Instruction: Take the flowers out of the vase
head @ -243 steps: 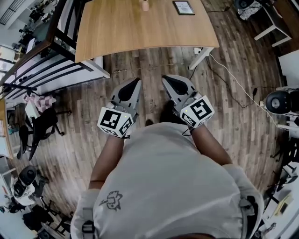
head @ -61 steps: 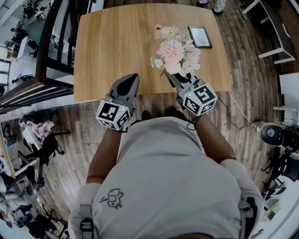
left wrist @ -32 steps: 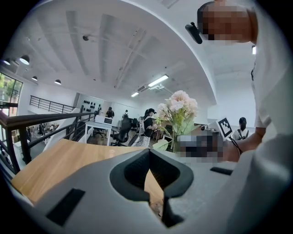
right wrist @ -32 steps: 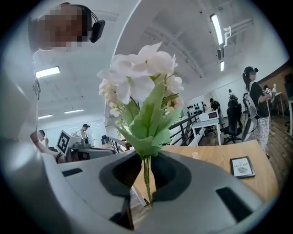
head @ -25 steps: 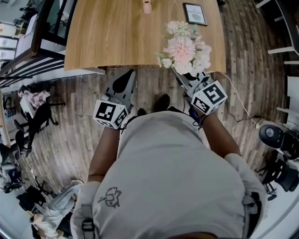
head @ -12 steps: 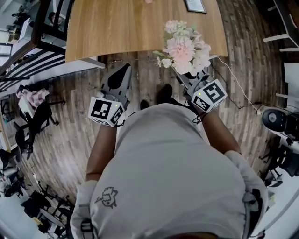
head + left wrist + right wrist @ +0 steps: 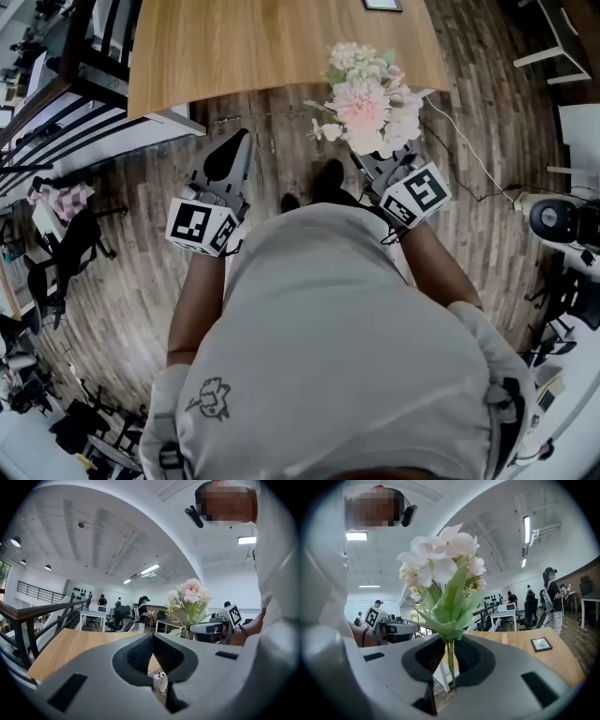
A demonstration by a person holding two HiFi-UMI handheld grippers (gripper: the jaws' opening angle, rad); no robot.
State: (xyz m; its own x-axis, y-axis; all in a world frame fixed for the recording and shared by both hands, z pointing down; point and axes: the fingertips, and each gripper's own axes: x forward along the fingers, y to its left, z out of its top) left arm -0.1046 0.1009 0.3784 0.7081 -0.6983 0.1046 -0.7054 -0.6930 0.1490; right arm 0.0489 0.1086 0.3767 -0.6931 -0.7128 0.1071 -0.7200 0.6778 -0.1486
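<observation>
A bunch of pink and white flowers (image 7: 367, 98) with green leaves stands upright in my right gripper (image 7: 375, 161), which is shut on the thin stems (image 7: 450, 660). In the right gripper view the blooms (image 7: 440, 557) rise straight above the jaws. The small pinkish vase (image 7: 503, 638) stays on the wooden table (image 7: 281, 47), far beyond the gripper and with nothing in it. My left gripper (image 7: 240, 136) hangs over the floor at the left, shut with nothing between its jaws (image 7: 152, 635).
A framed picture (image 7: 541, 644) lies on the table near the vase. Black railings (image 7: 56, 112) run along the left. A cable (image 7: 469, 150) trails over the plank floor at the right, near a round black device (image 7: 558, 217). A power strip (image 7: 160, 681) lies under the table.
Both grippers have drawn back from the table and now hang over the floor. The flowers came along in the right gripper. The table has slid toward the view's top edge.
</observation>
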